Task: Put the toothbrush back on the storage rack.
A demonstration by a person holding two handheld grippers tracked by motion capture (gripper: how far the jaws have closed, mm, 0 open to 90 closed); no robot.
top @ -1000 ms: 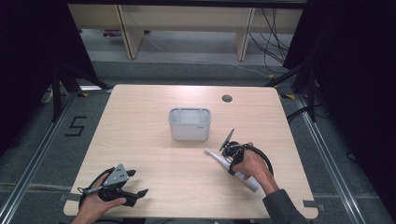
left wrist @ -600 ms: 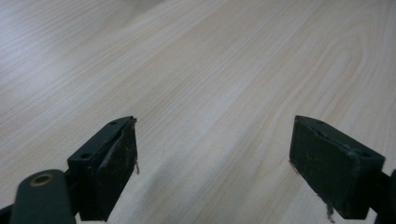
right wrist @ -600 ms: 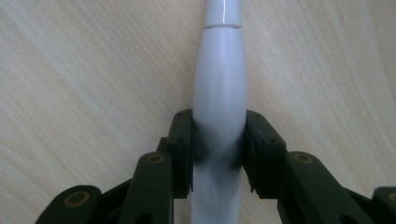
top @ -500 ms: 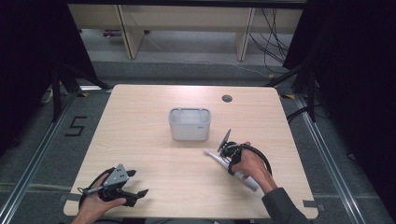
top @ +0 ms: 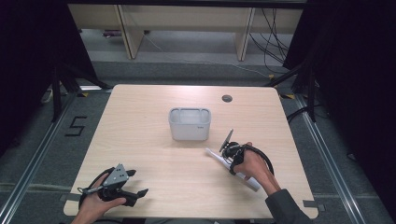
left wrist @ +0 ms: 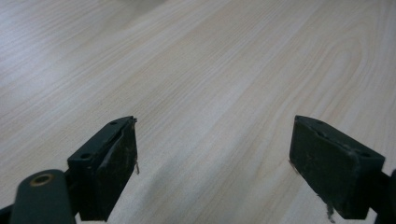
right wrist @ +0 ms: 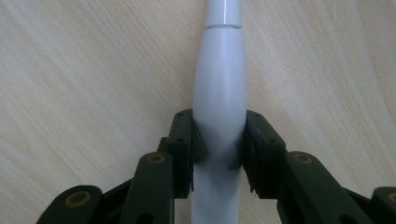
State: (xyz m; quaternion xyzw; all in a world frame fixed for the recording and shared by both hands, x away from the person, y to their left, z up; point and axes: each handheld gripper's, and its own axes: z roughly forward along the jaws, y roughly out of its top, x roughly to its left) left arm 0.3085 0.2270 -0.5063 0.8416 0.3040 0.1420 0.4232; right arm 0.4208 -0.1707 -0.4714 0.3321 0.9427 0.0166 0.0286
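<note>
White handle-shaped object [right wrist: 219,84], smooth and rounded like an electric toothbrush body, lies on the wooden table [top: 154,135] at the near right, its long axis running diagonally from the person's right hand toward the table's middle. In the right gripper view, the body is thickest between the jaws and tapers to a narrower neck past a fine seam line near the top edge. In the high view, one end of the object [top: 212,153] projects beyond the hand on the bin side, and the other end projects on the near side by the wrist.

Right gripper [right wrist: 218,140]: both black pads press against opposite sides of the thick part of the object, pinching it. The object appears to rest on the tabletop; contact underneath cannot be confirmed. In the high view, the right gripper [top: 232,153] sits under the right hand [top: 252,163], with a black cable looping beside it.

Left gripper [left wrist: 212,154]: jaws spread wide, bare wood grain between them. In the high view, the left gripper [top: 135,184] is at the near left corner, well apart from the object.

Grey rectangular bin [top: 189,123] stands upright near the table centre, just beyond the object's far end, not touching it. A round dark cable port [top: 227,98] lies near the far edge.
</note>
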